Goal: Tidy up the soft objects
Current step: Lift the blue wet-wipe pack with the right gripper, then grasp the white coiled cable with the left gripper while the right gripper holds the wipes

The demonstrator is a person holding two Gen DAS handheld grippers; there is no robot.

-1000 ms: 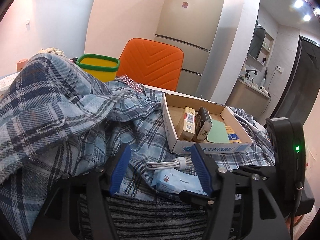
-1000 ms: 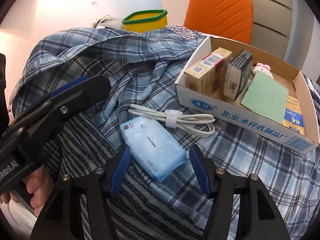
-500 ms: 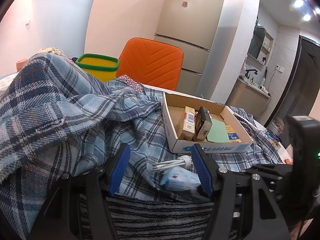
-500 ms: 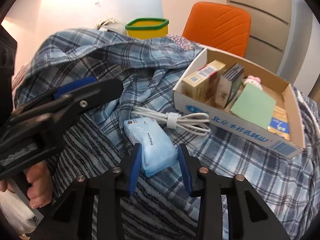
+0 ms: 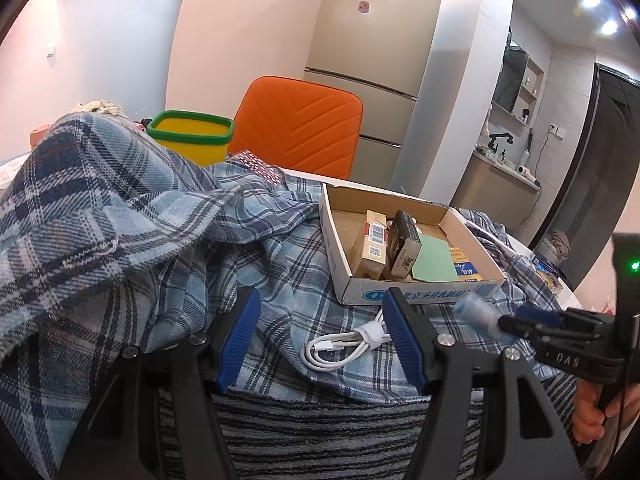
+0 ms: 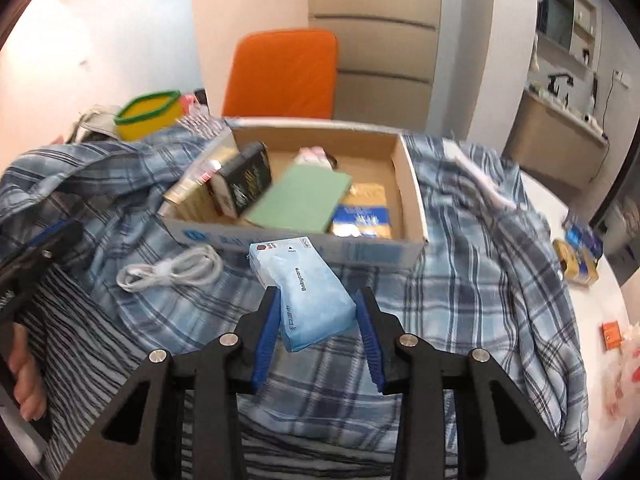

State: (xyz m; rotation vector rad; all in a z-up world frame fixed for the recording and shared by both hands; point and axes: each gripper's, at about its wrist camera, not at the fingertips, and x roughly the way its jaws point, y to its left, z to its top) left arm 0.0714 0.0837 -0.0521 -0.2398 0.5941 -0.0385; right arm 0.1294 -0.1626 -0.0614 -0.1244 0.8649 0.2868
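while lifted before the box [image 6: 412,204], the tissue pack [image 6: 308,288] sits clamped in the right hand-held gripper [image 6: 318,334].

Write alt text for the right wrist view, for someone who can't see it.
The right gripper clamps a blue wipes pack lifted above a plaid shirt, just in front of an open cardboard box of small items. A white cable lies on the shirt to the left.

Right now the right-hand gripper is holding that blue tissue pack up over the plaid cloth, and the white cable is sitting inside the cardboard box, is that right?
Not quite. The right gripper does hold the blue tissue pack above the plaid cloth, but the white cable is not in the cardboard box. It lies coiled on the cloth in front of the box, as the right wrist view shows.
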